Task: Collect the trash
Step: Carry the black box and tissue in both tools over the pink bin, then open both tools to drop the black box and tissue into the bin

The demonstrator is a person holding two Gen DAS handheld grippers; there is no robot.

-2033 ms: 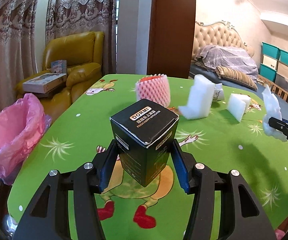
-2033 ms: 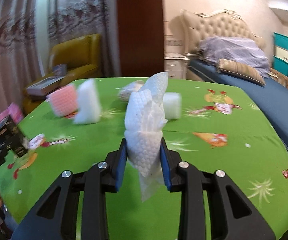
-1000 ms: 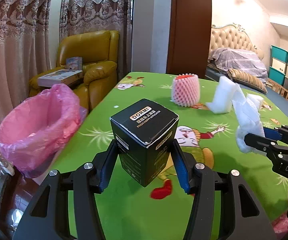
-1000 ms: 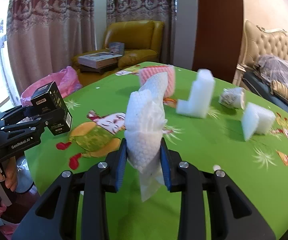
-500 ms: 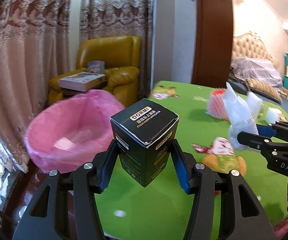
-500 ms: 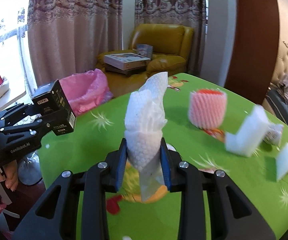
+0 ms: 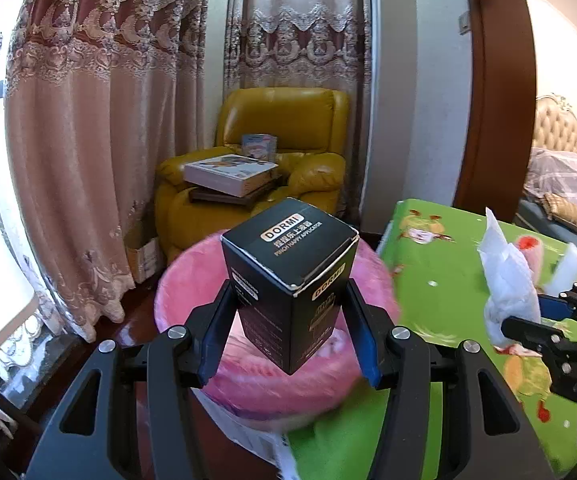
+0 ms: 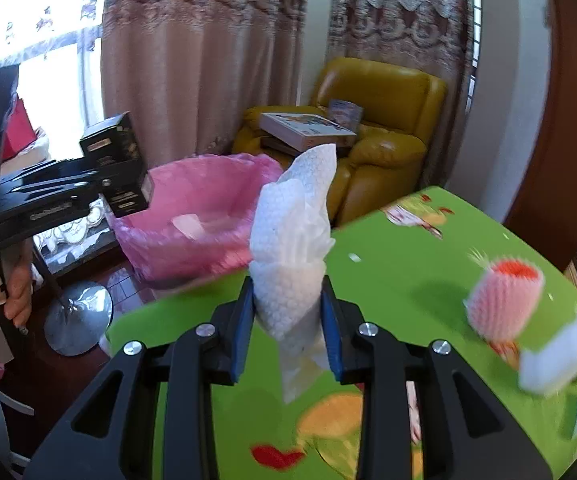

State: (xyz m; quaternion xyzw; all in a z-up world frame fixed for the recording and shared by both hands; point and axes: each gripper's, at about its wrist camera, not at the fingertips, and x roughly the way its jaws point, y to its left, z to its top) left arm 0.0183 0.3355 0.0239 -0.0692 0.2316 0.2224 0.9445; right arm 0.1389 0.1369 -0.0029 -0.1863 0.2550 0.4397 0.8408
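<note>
My left gripper point(image 7: 290, 320) is shut on a black DORMI box point(image 7: 288, 276) and holds it over the pink-lined trash bin point(image 7: 192, 276) beside the table. The box also shows in the right wrist view point(image 8: 116, 160), above the bin's left rim point(image 8: 192, 184). My right gripper point(image 8: 288, 312) is shut on a crumpled white paper towel point(image 8: 292, 240) above the green table's corner, just right of the bin. The towel also shows at the right of the left wrist view point(image 7: 508, 284).
The green cartoon tablecloth point(image 8: 400, 272) carries a pink foam fruit net point(image 8: 504, 304) and white foam blocks point(image 8: 556, 356). A yellow armchair point(image 7: 284, 136) with a stack of boxes point(image 7: 230, 176) stands behind the bin. Curtains point(image 7: 88, 140) hang at the left.
Both grippers have swung left from over the table toward the bin. The black box is now over the bin's opening and the towel is near its right side.
</note>
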